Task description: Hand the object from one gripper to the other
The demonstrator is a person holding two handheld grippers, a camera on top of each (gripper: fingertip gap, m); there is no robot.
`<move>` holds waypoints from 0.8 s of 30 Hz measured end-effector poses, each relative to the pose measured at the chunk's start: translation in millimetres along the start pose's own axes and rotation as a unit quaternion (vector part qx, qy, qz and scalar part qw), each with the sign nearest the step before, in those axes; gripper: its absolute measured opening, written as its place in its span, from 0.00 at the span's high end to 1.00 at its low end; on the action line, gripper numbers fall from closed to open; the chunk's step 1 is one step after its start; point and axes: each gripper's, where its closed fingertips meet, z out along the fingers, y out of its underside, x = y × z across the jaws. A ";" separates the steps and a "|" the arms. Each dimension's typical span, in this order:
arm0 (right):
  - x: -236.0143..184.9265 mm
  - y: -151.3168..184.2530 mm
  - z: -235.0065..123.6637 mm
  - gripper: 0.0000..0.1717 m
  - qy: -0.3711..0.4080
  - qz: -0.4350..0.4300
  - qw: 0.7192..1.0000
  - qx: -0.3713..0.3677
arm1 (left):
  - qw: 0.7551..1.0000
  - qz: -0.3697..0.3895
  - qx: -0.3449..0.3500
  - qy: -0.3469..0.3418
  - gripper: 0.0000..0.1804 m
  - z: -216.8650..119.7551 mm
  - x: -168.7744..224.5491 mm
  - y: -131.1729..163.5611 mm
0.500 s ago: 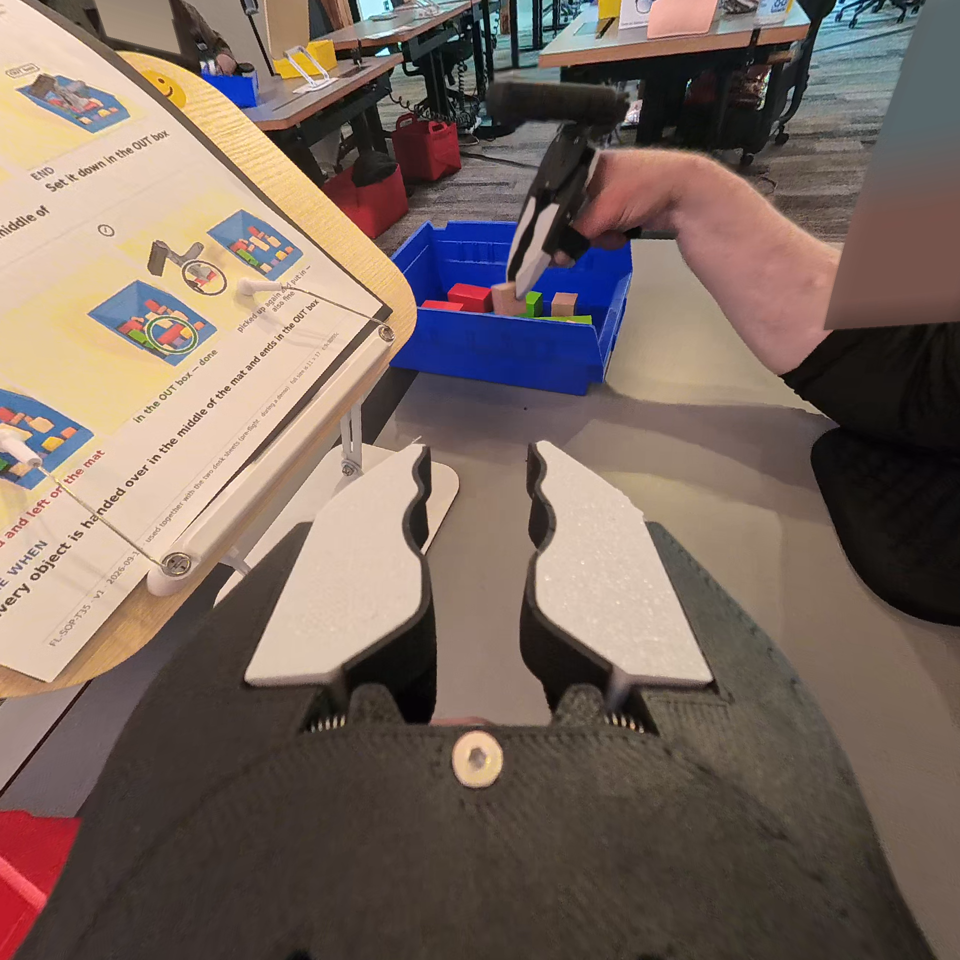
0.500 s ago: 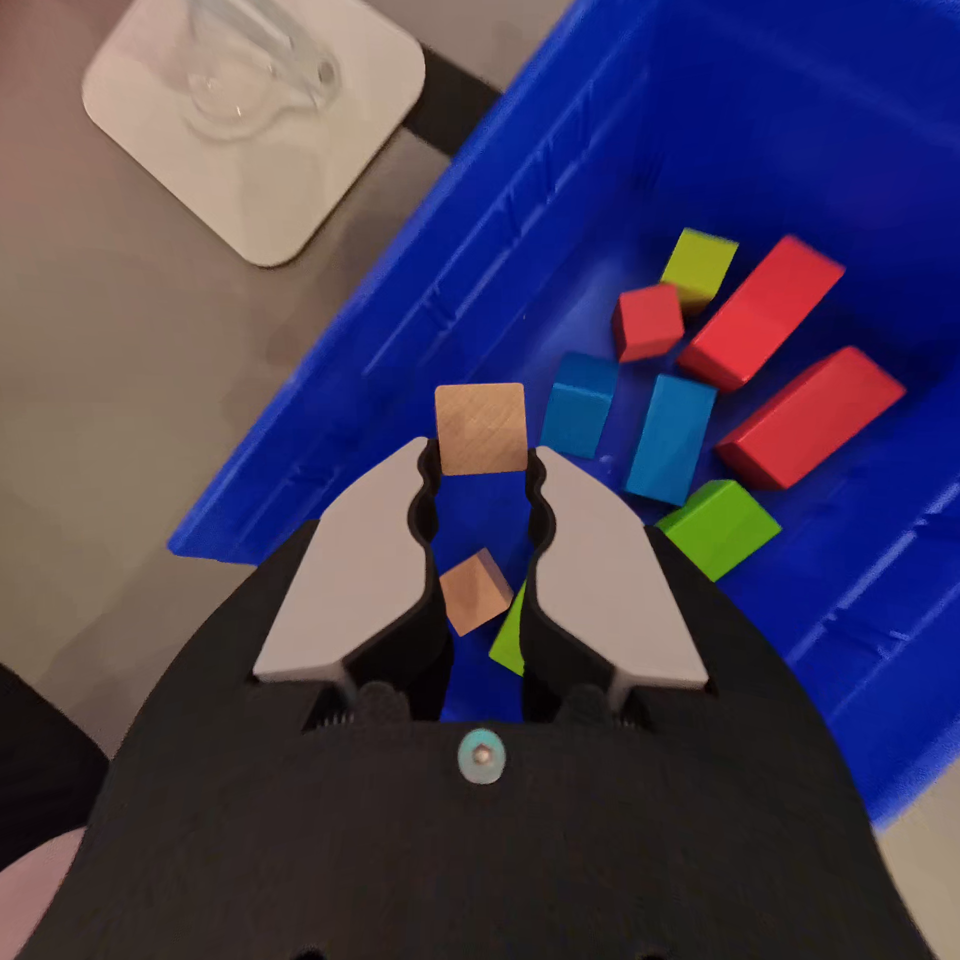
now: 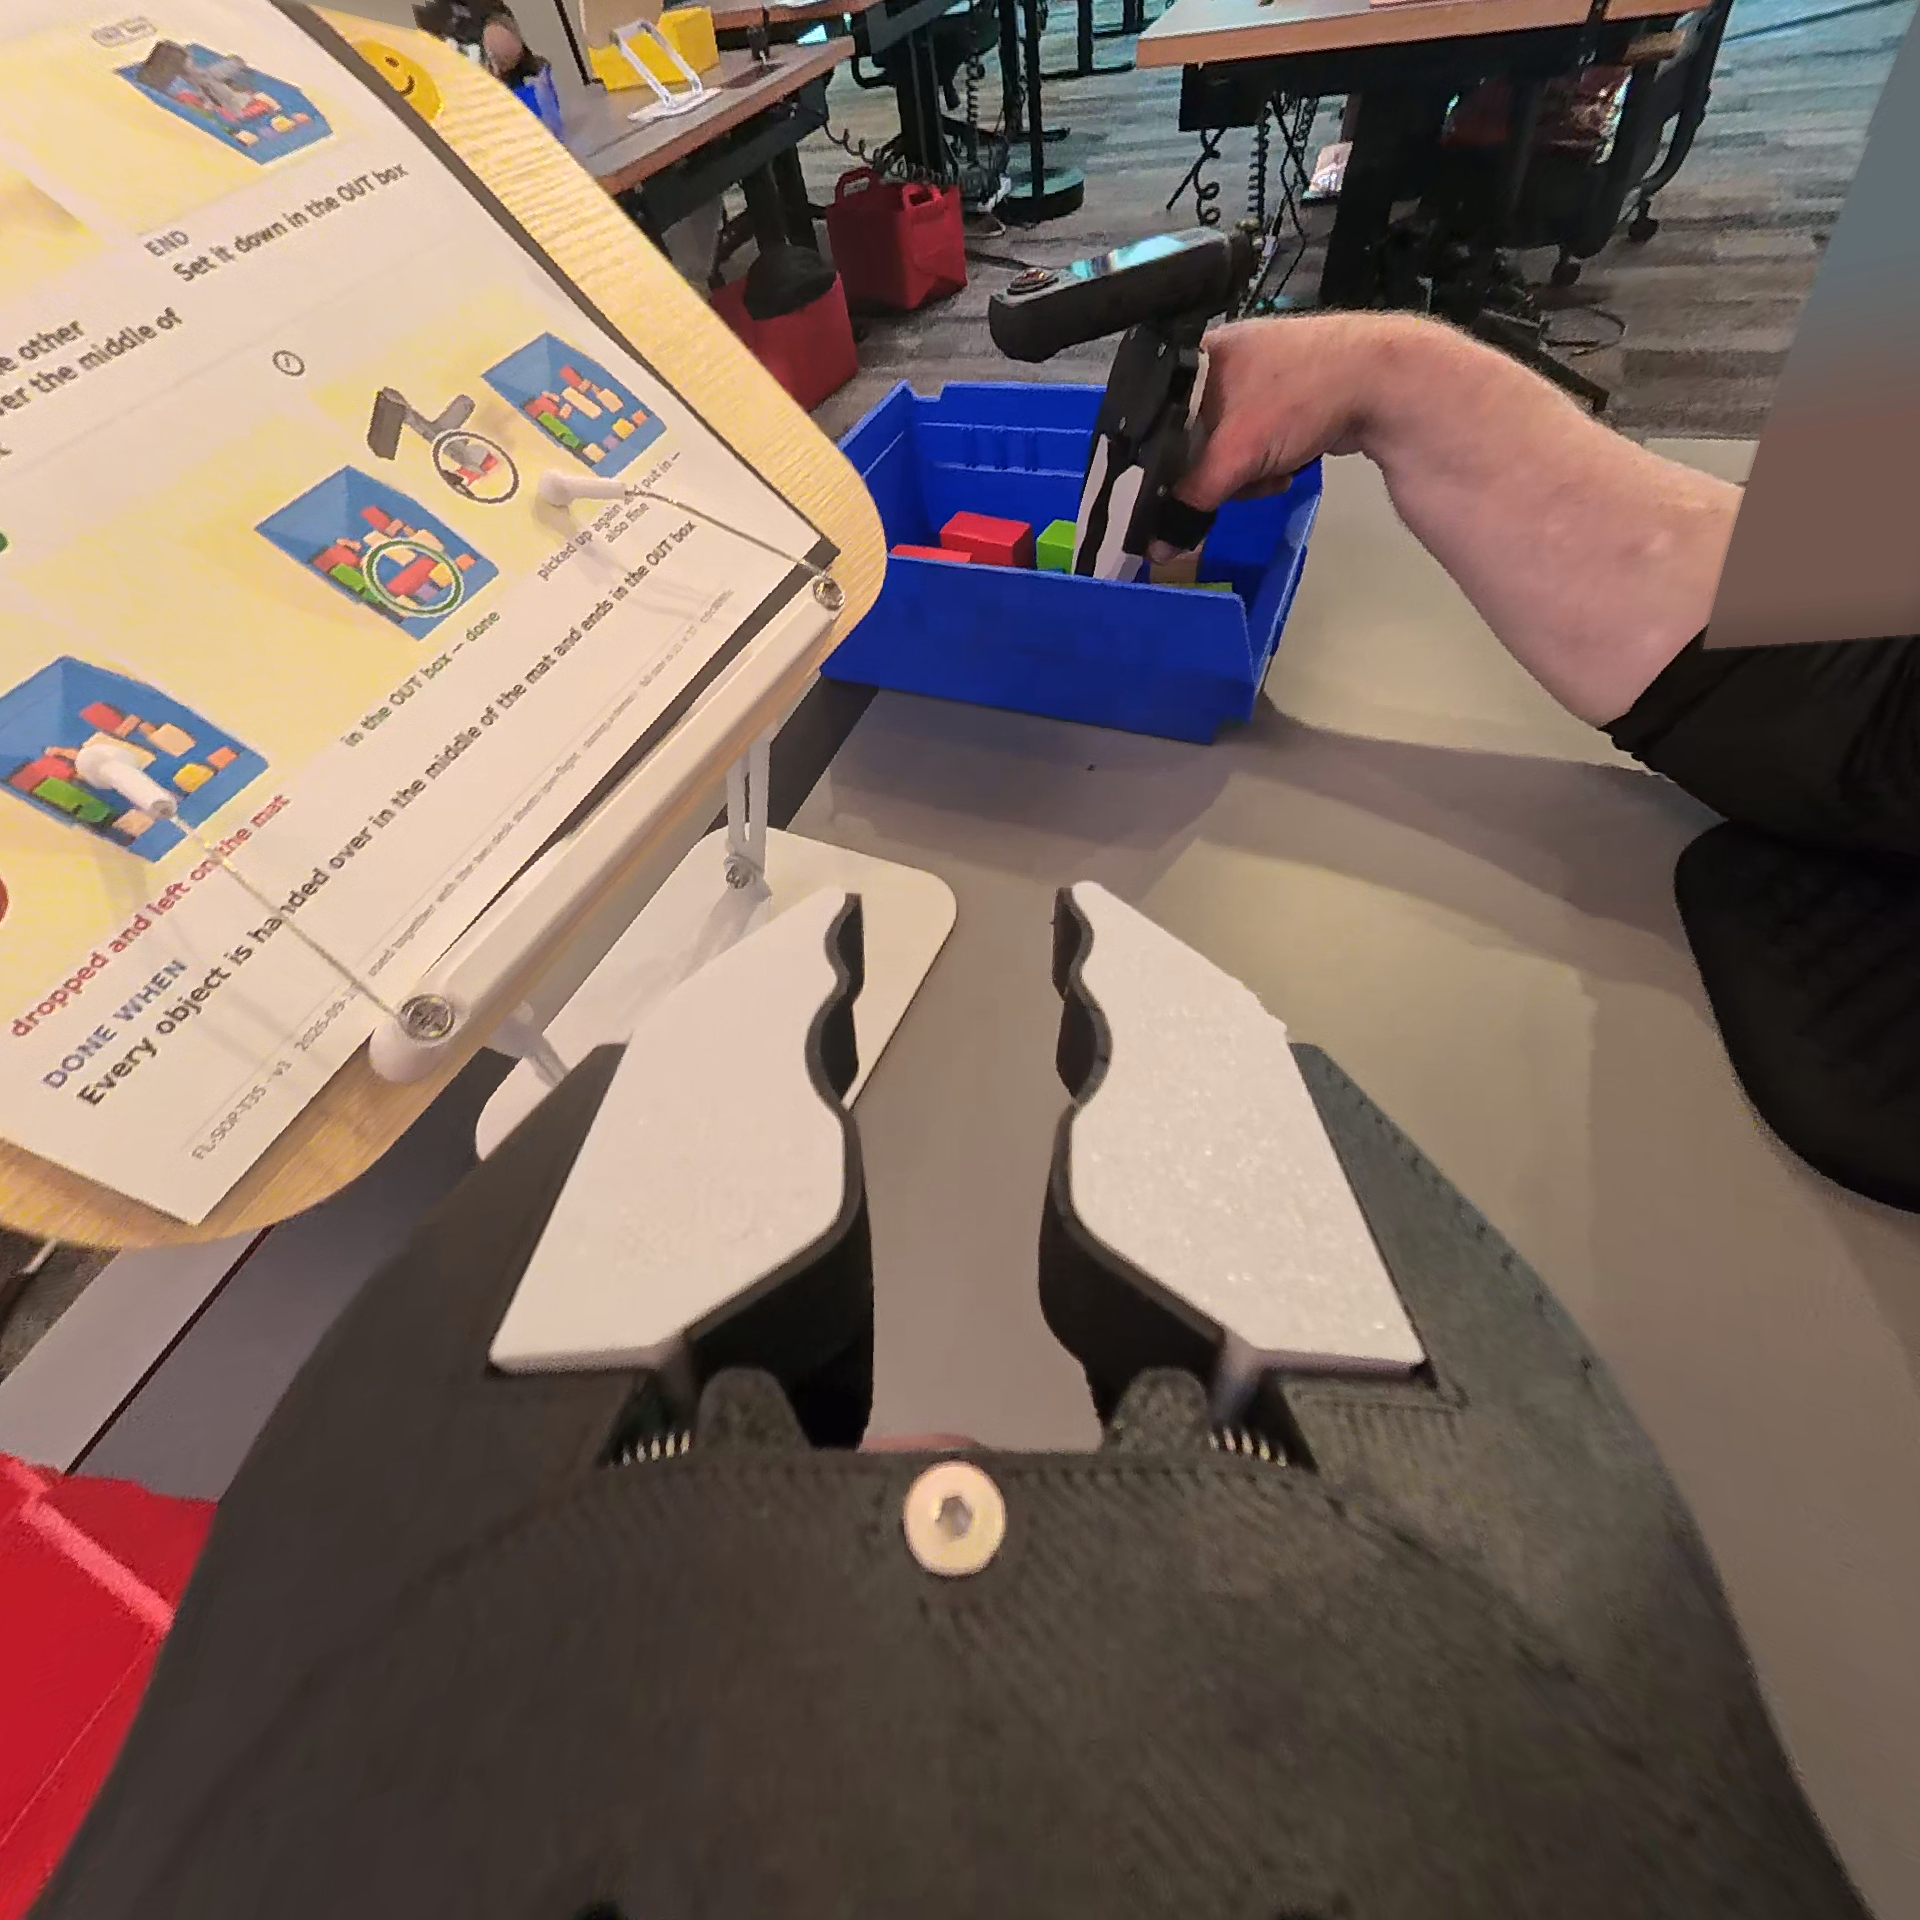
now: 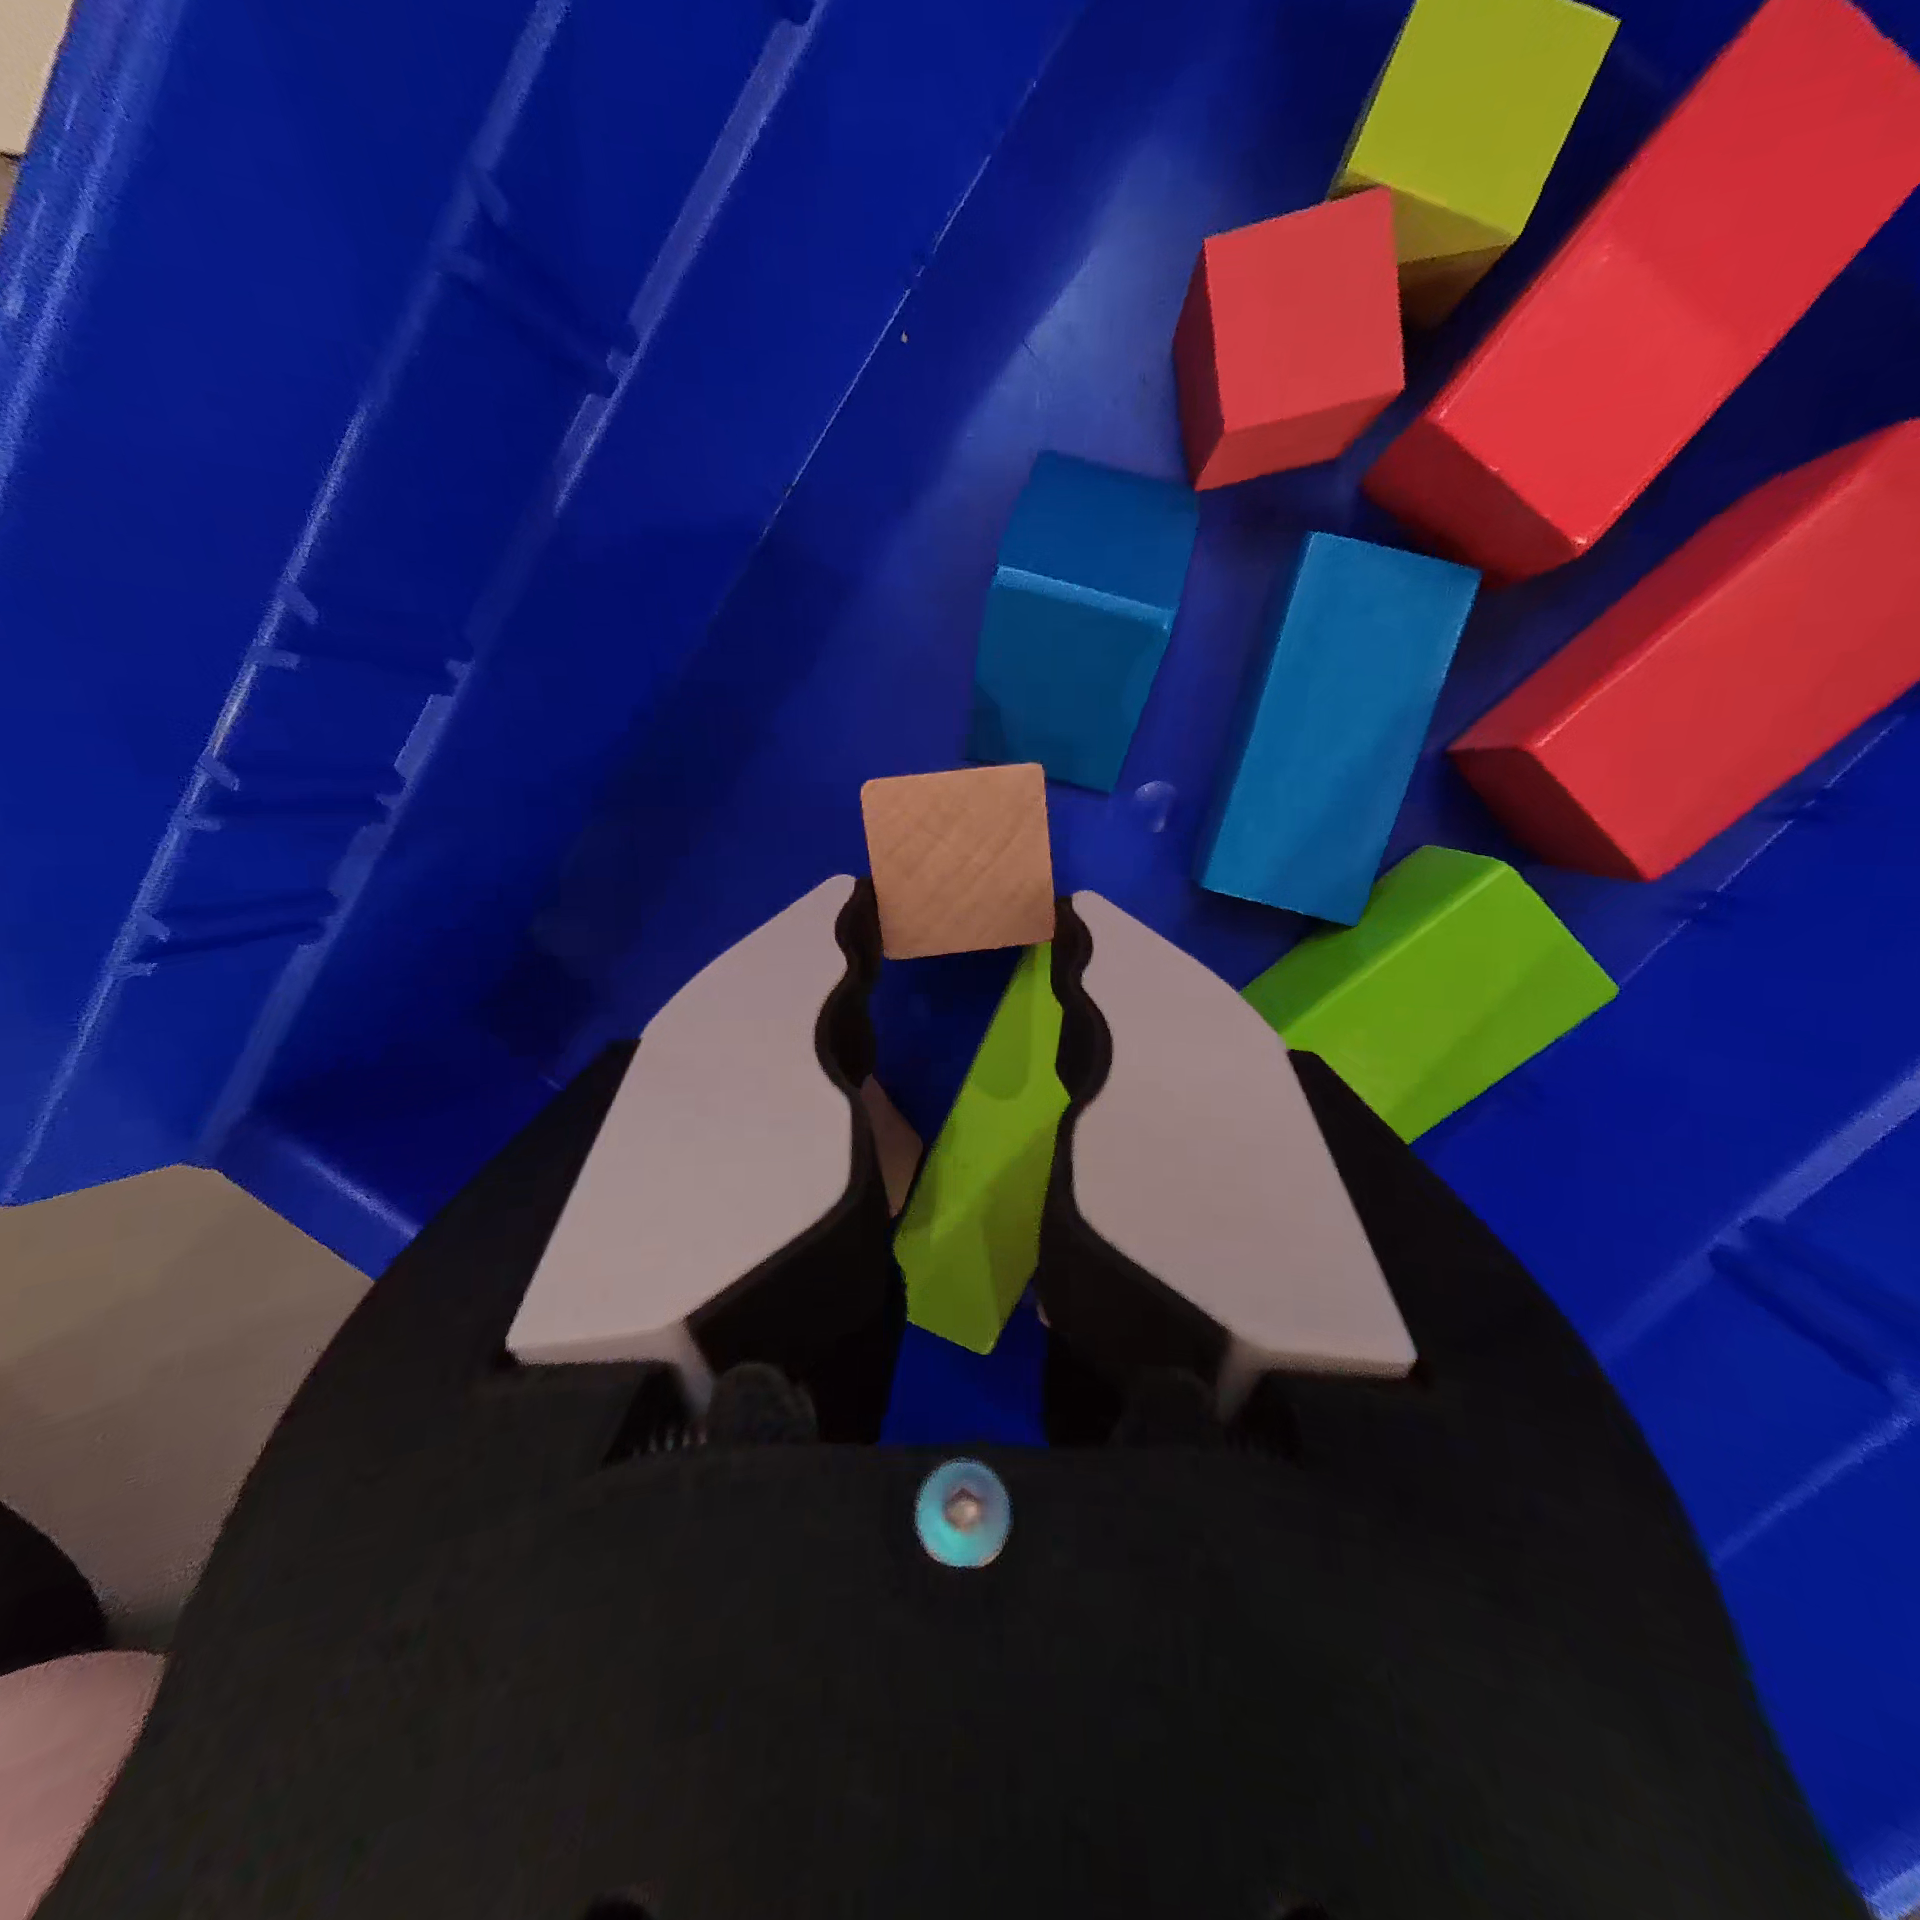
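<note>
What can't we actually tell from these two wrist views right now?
- Right wrist view: a second plain wood block lies mostly hidden behind the right gripper's left finger.
- Right wrist view: the long red blocks are cut off by the frame edge.
- Left wrist view: the right gripper's tips dip behind the blue bin wall, so the held wood cube is hidden there.
- Left wrist view: the red thing at bottom left is cropped; cannot identify.

A printed instruction sheet (image 3: 312, 623) lies clipped on a tilted wooden board (image 3: 790, 457) at the left of the left wrist view. It carries lines of black lettering, a line in red, short headings in blue and grey, a small circled mark and fine print along its lower edge, set among little pictures of blue bins. A yellow smiley sticker (image 3: 400, 75) sits on the board's upper edge
</note>
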 end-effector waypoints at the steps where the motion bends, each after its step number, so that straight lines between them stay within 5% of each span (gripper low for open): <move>1: 0.0 0.1 0.0 0.83 0.003 -0.001 1.000 -0.004 | 1.000 -0.001 -0.002 -0.003 0.81 -1.9 -1.8 2.1; 8: 0.3 -1.3 1.1 0.82 0.016 -0.002 1.000 -0.015 | 0.996 0.000 -0.039 -0.077 0.80 -25.4 -34.6 26.6; 24: -11.9 -20.7 -33.2 0.77 0.023 -0.004 0.999 0.034 | 0.944 -0.086 -0.206 -0.242 0.75 -111.5 -150.3 163.2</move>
